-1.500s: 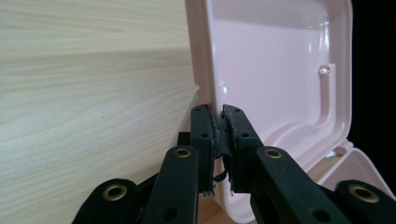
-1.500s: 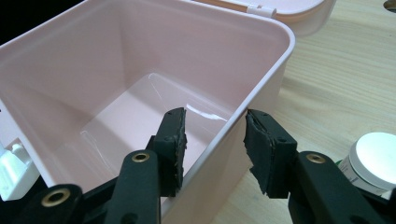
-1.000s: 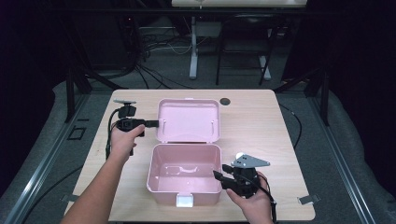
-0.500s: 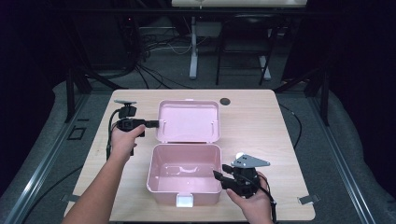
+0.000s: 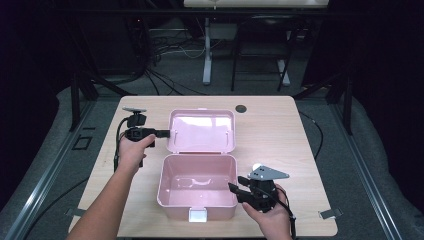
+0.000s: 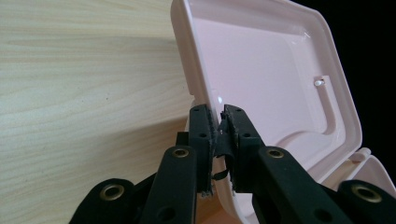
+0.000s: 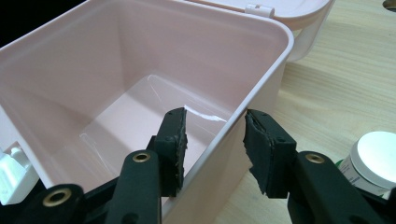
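Pink plastic box (image 5: pixel 197 187) with hinged lid (image 5: pixel 201 130), at table (image 5: pixel 280 135) centre. The lid stands thrown back toward 12 o'clock, inner face up, its hinge running 9 to 3 o'clock; that is also the long axis of the box, whose white latch (image 5: pixel 198 215) faces 6 o'clock. The left gripper (image 5: pixel 167 133), at 9 o'clock of the lid, pinches the lid's side rim between its pads (image 6: pixel 201 128), though its jaws have just been easing apart; the hold probably keeps the lid from falling. The right gripper (image 5: pixel 235 189) straddles the box's 3 o'clock wall, jaws apart and not pressing, likely to steady it. A white-capped jar (image 7: pixel 373 161) sits beside this gripper.
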Demonstrator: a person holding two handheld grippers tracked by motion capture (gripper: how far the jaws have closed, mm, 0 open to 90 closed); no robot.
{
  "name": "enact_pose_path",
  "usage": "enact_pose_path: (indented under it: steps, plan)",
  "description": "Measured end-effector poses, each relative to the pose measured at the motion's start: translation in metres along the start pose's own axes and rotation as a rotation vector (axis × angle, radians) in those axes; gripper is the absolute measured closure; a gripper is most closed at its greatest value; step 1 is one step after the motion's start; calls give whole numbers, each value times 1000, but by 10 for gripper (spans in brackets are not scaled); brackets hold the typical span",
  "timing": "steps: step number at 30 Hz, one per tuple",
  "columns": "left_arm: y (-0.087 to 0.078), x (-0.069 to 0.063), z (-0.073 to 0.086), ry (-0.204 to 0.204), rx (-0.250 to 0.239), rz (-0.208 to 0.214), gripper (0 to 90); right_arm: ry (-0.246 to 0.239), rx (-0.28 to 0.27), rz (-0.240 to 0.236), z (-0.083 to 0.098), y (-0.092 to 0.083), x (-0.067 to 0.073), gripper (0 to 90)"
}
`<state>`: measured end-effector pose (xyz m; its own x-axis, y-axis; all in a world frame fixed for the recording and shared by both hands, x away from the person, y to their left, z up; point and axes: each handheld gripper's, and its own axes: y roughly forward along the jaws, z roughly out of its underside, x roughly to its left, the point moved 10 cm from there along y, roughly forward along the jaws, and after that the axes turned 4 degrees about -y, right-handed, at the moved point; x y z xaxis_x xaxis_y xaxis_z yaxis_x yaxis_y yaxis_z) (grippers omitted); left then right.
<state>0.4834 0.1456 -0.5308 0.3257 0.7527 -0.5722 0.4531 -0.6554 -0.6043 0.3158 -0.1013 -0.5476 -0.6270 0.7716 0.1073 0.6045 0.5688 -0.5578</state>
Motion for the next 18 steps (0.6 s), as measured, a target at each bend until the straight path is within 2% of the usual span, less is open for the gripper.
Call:
enact_pose_path:
  steps: [2,3,4,9,18]
  plan:
    - [1,2,1,19,6,-23,845,-2,0,1,0,0,0,589]
    - [1,2,1,25,7,-26,892,0,-1,1,0,0,0,588]
    - [2,1,2,20,10,-6,900,0,-2,4,0,0,0,589]
    - [4,1,3,6,-3,8,898,-6,-8,10,0,-1,1,592]
    - [-1,5,3,14,-10,-9,865,-9,-8,12,0,-1,0,593]
